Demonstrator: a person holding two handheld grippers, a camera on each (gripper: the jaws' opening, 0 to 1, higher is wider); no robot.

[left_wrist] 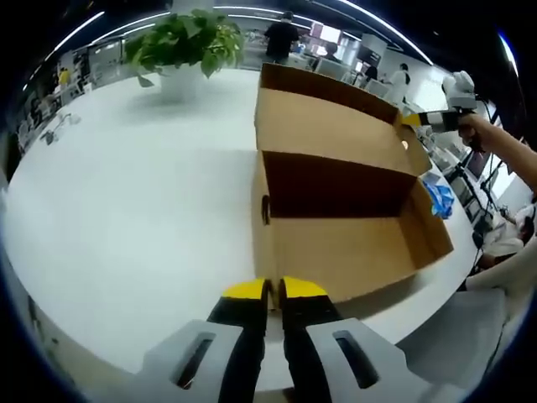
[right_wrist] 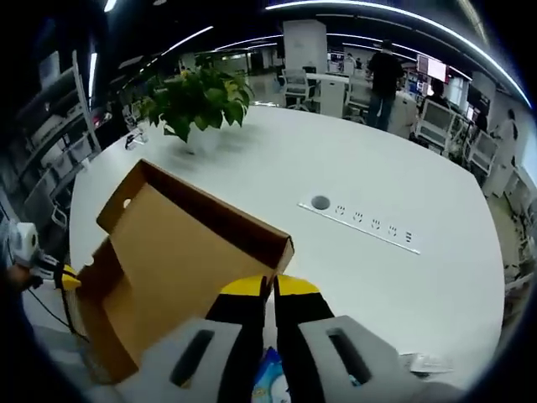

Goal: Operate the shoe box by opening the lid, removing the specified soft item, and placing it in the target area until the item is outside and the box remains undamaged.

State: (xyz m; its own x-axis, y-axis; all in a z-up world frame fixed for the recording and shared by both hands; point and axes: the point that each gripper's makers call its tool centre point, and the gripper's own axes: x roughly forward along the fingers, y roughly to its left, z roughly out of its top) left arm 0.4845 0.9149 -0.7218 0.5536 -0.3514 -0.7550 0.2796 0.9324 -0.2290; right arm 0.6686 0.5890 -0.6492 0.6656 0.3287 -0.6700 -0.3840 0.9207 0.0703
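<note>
The brown cardboard shoe box (left_wrist: 344,243) stands open on the white table, its lid (left_wrist: 331,126) folded back. The inside that shows is bare cardboard. A blue-and-white soft item (left_wrist: 438,197) lies on the table just outside the box's right end. It also shows low between my right jaws as the soft item (right_wrist: 270,379). My left gripper (left_wrist: 273,290) is shut and empty at the box's near wall. My right gripper (right_wrist: 268,285) is shut by the lid's far edge (right_wrist: 252,231); whether it touches the lid I cannot tell. In the left gripper view a hand holds that right gripper (left_wrist: 413,119) at the lid's corner.
A potted plant (left_wrist: 180,42) stands at the far side of the table (left_wrist: 126,210). A socket strip (right_wrist: 361,222) is set into the tabletop and a paper (right_wrist: 428,363) lies near its edge. People, chairs and desks stand beyond the table.
</note>
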